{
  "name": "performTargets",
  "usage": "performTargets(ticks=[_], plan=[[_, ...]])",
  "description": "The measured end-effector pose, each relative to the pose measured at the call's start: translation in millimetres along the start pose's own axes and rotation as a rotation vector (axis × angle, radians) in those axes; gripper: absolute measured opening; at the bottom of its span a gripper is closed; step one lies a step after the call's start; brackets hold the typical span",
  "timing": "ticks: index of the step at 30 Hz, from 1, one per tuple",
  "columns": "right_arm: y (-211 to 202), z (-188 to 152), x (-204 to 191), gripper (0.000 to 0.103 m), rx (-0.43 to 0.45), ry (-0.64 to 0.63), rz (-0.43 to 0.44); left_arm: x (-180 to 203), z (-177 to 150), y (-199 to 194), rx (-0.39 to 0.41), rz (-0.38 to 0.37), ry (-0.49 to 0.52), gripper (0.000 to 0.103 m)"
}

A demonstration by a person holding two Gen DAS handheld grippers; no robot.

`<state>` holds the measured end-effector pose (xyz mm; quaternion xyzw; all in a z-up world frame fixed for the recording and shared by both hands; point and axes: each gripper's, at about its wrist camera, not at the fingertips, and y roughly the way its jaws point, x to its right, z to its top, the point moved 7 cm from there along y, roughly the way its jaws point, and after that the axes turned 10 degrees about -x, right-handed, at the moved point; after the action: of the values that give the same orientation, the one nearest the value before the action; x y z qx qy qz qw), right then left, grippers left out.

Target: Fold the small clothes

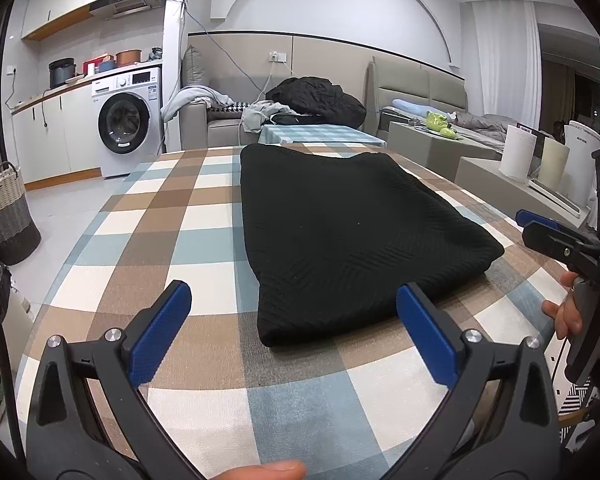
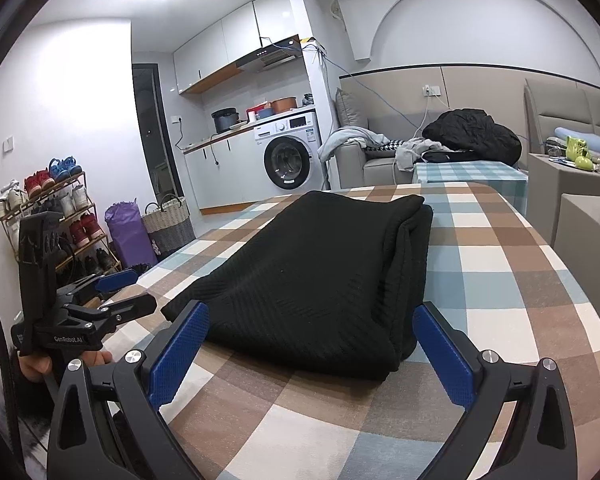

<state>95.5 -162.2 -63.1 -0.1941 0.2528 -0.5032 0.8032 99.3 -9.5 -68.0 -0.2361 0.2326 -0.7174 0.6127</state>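
Black knit garment (image 1: 340, 232) flat on checked surface (image 1: 172, 240), already folded into a long thick slab, layered edges visible along its right side in right wrist view (image 2: 324, 272). Long axis running away from both claws toward far end of surface; near short end facing the claws, far end toward sofa.

Left claw (image 1: 294, 334) wide open, empty, hovering just short of near end. Near-left corner of garment between its fingers in left wrist view, garment lying ahead and slightly right of claw centre. No contact seen.

Right claw (image 2: 312, 354) wide open, empty, near end of garment straddled between its two fingers (image 2: 180, 352), near-right corner just ahead. Touching or merely above cloth: cannot tell.

Both claws at same short end, roughly level, one per corner; right perhaps marginally nearer the cloth.

Judgement: slab still long, so likely one further fold along long axis — near end lifted and carried over toward far end. Needs both corners pinched through all layers; risk of catching top layer only and opening the stack, thick right edge especially.
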Motion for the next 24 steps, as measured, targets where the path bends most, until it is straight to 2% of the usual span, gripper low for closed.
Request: performTargets(ticks=[24], plan=[[0.5, -0.8, 1.0, 0.103, -0.005, 0.005, 0.005, 0.9, -1.6, 3.1, -0.002, 0.003, 0.012, 0.102]])
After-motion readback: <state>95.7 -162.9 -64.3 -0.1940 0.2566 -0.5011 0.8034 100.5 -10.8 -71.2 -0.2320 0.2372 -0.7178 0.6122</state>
